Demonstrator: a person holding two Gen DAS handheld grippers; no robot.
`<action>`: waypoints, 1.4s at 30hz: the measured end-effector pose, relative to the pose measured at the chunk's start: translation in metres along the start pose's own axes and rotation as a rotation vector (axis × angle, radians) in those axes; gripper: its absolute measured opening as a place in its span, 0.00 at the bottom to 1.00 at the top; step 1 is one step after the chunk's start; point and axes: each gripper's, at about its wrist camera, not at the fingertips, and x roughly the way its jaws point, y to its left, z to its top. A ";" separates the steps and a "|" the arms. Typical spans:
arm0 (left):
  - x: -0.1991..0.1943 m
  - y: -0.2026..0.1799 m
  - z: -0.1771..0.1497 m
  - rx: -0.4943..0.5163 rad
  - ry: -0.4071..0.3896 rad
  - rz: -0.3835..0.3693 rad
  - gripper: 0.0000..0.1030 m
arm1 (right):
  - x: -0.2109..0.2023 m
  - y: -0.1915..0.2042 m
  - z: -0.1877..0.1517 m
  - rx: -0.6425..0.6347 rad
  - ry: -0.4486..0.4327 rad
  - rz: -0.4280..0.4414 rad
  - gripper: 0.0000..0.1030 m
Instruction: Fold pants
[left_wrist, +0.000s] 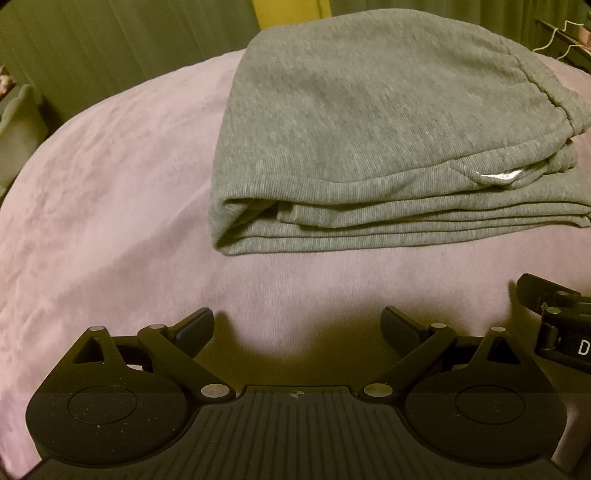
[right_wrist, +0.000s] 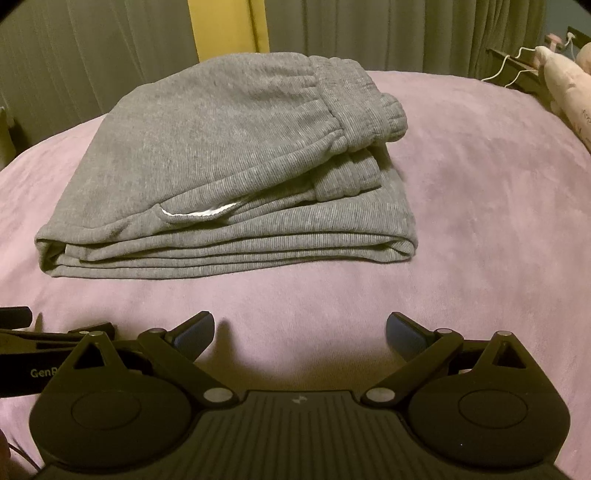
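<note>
left gripper (left_wrist: 297, 328) and right gripper (right_wrist: 300, 330) both gape wide, gripping nothing. folded grey pants (right_wrist: 221, 177) lie at twelve o'clock on the pink blanket (right_wrist: 480, 221), well apart; inner layers hidden.

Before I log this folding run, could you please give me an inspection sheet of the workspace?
Surface: pink blanket, soft, lightly creased.
Job's things: grey pants folded into a layered stack, white pocket lining peeking out.
Clutter: plush toy at far right edge.
Grippers: left gripper and right gripper open, empty, short of the pants.
Cables: white cord at far right.
Surroundings: curtains, yellow strip.
</note>
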 end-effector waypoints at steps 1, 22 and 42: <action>0.000 0.000 0.000 0.000 0.000 0.000 0.97 | 0.000 0.000 0.000 -0.001 0.001 0.000 0.97; 0.001 -0.001 0.000 0.001 0.005 0.002 0.97 | 0.002 0.002 -0.002 0.002 0.012 -0.005 0.97; 0.003 -0.002 -0.001 0.011 0.002 0.006 0.98 | 0.004 0.003 -0.004 0.002 0.017 -0.004 0.97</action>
